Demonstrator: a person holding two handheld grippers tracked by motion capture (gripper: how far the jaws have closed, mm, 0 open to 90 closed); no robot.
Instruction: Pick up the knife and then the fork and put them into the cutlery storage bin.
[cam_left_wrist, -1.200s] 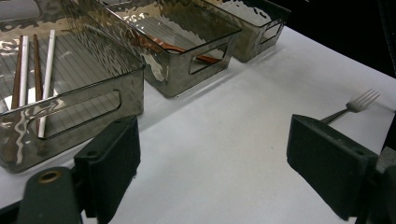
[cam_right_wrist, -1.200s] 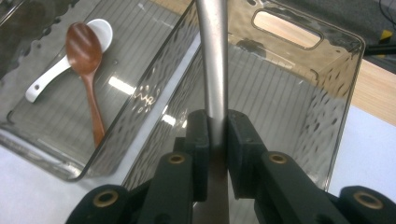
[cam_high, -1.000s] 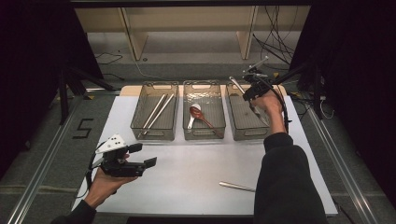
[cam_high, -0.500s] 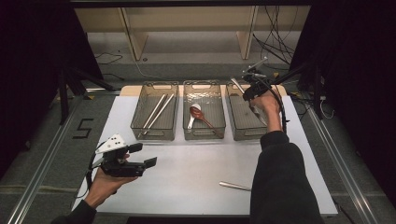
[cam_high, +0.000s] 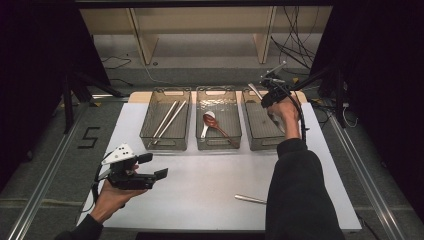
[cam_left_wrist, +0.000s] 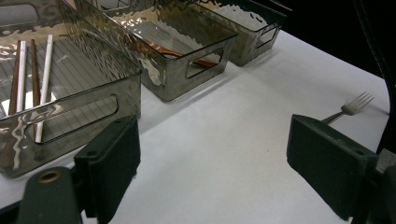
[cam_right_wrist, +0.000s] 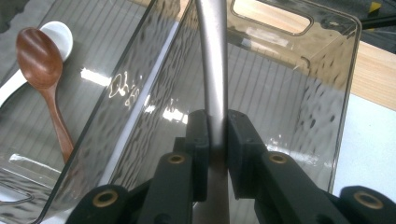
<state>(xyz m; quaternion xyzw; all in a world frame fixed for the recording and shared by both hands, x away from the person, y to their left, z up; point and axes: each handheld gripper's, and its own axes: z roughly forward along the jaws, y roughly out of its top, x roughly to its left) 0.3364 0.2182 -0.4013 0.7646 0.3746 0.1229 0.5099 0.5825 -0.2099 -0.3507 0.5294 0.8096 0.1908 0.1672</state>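
Note:
My right gripper (cam_right_wrist: 214, 135) is shut on the handle of a metal utensil (cam_right_wrist: 212, 60) and holds it over the right-hand clear bin (cam_right_wrist: 345, 56). From above, that gripper (cam_high: 270, 92) hangs over the bin's (cam_high: 265, 145) far end, with the utensil's (cam_high: 254, 90) silver end sticking out to the upper left. Its working end is hidden. My left gripper (cam_high: 154, 166) hovers open over the table's front left with nothing between its jaws. Its own view has the gripper (cam_left_wrist: 219, 172) spread wide above the white tabletop. A fork (cam_left_wrist: 352, 105) lies on the table, front right (cam_high: 250, 199).
The left bin (cam_high: 165, 145) holds chopsticks (cam_high: 169, 119). In the middle bin (cam_high: 218, 145) lie a wooden spoon (cam_high: 217, 125) and a white spoon (cam_high: 207, 120). A person's right sleeve (cam_high: 300, 195) reaches across the table's right side. Cables and a wooden shelf lie beyond the bins.
My right gripper has edged slightly toward the far end of the right bin with the utensil still in it. The left gripper has stayed put.

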